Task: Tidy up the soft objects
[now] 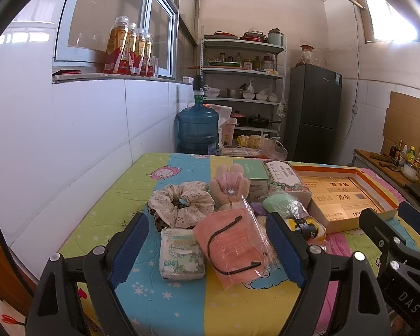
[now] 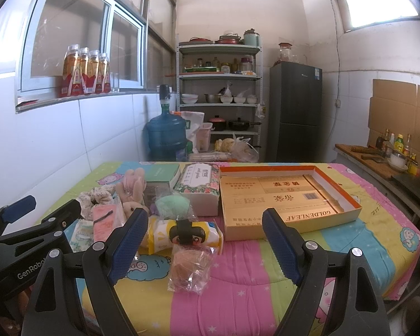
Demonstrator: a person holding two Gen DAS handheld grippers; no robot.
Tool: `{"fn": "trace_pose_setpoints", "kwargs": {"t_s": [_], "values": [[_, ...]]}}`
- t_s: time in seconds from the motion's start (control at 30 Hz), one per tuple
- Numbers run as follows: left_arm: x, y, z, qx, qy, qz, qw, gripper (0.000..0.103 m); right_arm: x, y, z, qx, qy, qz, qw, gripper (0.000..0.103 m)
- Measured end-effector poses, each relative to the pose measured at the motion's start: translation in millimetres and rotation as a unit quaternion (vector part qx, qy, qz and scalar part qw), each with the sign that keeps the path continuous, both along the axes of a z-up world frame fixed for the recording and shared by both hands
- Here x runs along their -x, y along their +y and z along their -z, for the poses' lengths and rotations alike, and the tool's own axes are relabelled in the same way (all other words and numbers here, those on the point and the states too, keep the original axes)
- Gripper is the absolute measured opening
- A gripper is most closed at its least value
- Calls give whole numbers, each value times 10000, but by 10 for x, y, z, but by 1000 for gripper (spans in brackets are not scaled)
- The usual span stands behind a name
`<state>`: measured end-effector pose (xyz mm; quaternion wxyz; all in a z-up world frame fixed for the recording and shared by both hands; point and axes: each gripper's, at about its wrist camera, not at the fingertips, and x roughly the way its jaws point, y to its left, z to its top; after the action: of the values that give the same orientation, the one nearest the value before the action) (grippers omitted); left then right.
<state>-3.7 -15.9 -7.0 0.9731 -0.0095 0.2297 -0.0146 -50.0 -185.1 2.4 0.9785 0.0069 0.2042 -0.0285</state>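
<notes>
Soft objects (image 1: pixel 232 246) lie unsorted beside the box (image 2: pixel 333 212); both hand-held grippers (image 1: pixel 207 246) (image 2: pixel 204 240) hover spread, ready to pick one.

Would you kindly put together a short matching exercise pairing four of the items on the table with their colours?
Things:
1. bagged face mask
2. bagged sponge
3. shallow cardboard tray
4. scrunchie

Colours:
A. cream with small dark flecks
B. salmon pink with dark ear loops
C. mint green
D. gold outside, orange along the inner rim

Pairs: 1-B, 2-C, 3-D, 4-A
</notes>
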Motion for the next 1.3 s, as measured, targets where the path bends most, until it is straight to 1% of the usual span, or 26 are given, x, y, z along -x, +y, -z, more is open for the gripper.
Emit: {"fn": "trace_pose_setpoints", "kwargs": {"t_s": [0.3, 0.5, 0.6, 0.7, 0.8, 0.9, 1.1, 1.3], "values": [[-24, 0, 44, 16, 34, -6, 10000, 85, -3, 16, 37, -16, 36, 6, 10000, 85], [-40, 16, 84, 55, 44, 4, 10000, 85, -34, -37, 132, -97, 101, -21, 9999, 85], [-47, 29, 140, 110, 40, 104, 9999, 85, -42, -59, 175, -165, 140, -75, 9997, 85], [-42, 24, 232, 206, 33, 307, 9993, 85, -46, -71, 240, -202, 182, -154, 9995, 85], [-71, 3, 321, 334, 118, 456, 9983, 85, -65, -100, 330, -247, 273, -200, 9991, 85], [-152, -49, 410, 411, 258, 507, 9975, 85, -104, -153, 403, -322, 366, -207, 9986, 85], [-312, -141, 548, 498, 475, 485, 9965, 85, -170, -266, 469, -435, 446, -183, 9979, 85], [-408, -170, 665, 486, 594, 337, 9965, 85, -230, -372, 530, -546, 513, -194, 9970, 85]]}}
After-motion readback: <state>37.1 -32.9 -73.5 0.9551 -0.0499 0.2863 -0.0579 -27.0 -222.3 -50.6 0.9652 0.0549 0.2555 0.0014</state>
